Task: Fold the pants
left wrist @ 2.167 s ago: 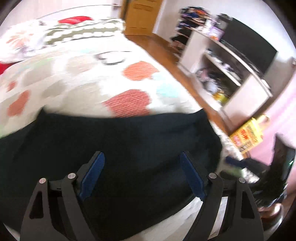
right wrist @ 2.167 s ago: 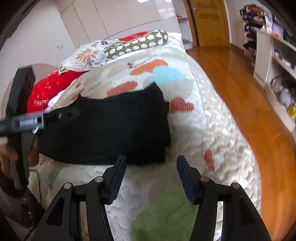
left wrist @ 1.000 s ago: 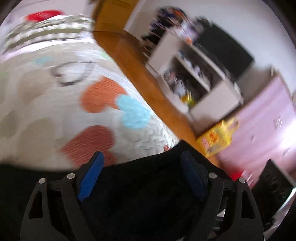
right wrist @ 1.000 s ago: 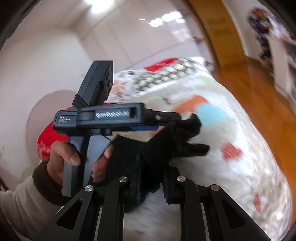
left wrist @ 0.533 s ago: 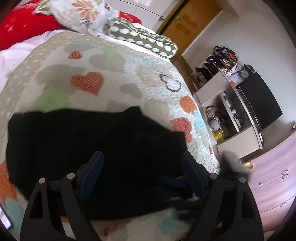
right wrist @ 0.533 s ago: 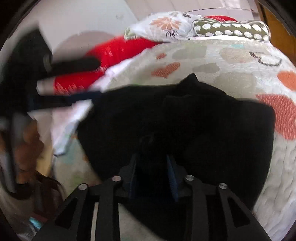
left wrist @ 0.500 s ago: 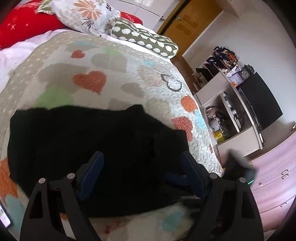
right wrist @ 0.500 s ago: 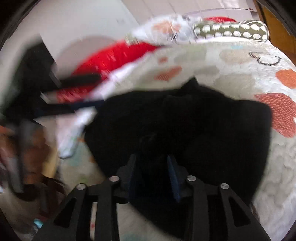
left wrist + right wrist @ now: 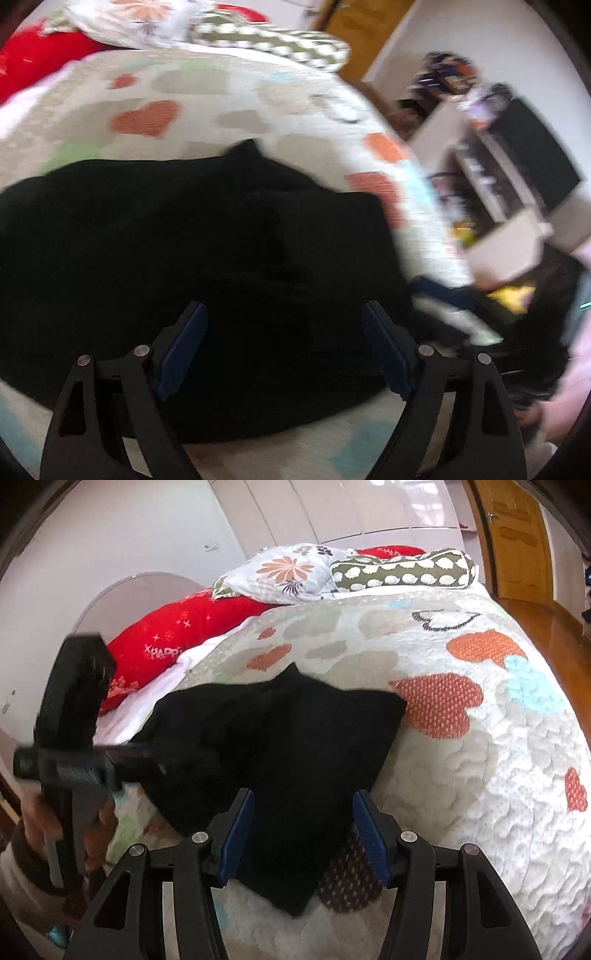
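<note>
A bed (image 9: 498, 775) under a quilt printed with hearts is seen, with the black pants (image 9: 295, 746) lying folded in a rumpled heap near its foot. The left gripper (image 9: 282, 347) is held wide above the cloth with nothing in it, while the right gripper (image 9: 303, 827), just opened, straddles a corner untouched by its pads. The soft, light fabric would probably be best taken at an edge or corner; the pillows (image 9: 332, 568) lie well apart, and nothing blocks the way.
</note>
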Tool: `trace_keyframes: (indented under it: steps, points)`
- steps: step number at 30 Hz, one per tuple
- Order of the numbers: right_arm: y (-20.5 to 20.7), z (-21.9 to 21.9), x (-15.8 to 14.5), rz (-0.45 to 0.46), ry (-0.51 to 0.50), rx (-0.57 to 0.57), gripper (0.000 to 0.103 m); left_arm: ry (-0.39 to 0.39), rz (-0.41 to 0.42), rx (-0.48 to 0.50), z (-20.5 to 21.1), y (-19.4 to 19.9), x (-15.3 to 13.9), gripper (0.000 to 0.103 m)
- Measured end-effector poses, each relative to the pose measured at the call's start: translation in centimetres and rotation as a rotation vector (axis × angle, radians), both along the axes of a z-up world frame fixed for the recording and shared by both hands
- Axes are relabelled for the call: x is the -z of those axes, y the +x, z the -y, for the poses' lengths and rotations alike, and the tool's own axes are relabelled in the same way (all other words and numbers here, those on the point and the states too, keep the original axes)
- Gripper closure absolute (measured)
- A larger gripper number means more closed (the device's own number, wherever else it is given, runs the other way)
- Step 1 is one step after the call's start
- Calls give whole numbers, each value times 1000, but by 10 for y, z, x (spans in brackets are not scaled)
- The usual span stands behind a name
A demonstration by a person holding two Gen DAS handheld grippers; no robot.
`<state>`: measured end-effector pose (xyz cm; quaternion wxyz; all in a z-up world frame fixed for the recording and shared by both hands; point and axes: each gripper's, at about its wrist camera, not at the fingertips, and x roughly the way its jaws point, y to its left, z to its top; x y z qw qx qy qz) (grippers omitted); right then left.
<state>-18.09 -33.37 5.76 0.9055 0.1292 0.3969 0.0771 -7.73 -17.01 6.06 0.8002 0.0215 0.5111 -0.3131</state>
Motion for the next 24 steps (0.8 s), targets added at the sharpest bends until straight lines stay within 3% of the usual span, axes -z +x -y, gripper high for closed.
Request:
trace_keyframes:
  steps: [2,5,10,11,12,13,14,15,18,21,24]
  points:
    - [9,2,-4,17,-2,1,45,54,15,-66,-7,8,6,18]
    - [33,0,-8,25,-59,-34,45,1,-24,-91,-17,13,10,17]
    - [91,-11,19,-38,-144,-91,47,-4,14,-51,-3,6,12,18]
    - [99,-13,24,-45,-152,-100,50,-9,16,-51,-1,5,12,18]
    - [102,-13,25,-48,-160,-101,64,-15,13,-52,0,4,12,19]
    - [104,-13,24,-48,-166,-92,73,-36,-4,-47,-1,3,10,33]
    - [106,-11,21,-47,-164,-75,80,-52,-26,-33,0,1,8,57]
    - [107,-8,17,-38,-151,-60,80,-66,-53,-18,-1,-1,7,67]
    - [113,-10,15,-13,-139,-57,76,-82,-63,-33,-8,-5,6,70]
    - [126,-18,32,-52,-139,-65,76,-89,-82,-64,-17,-7,12,70]
    - [124,-17,27,-45,-137,-70,76,-83,-73,-62,-22,-9,6,67]
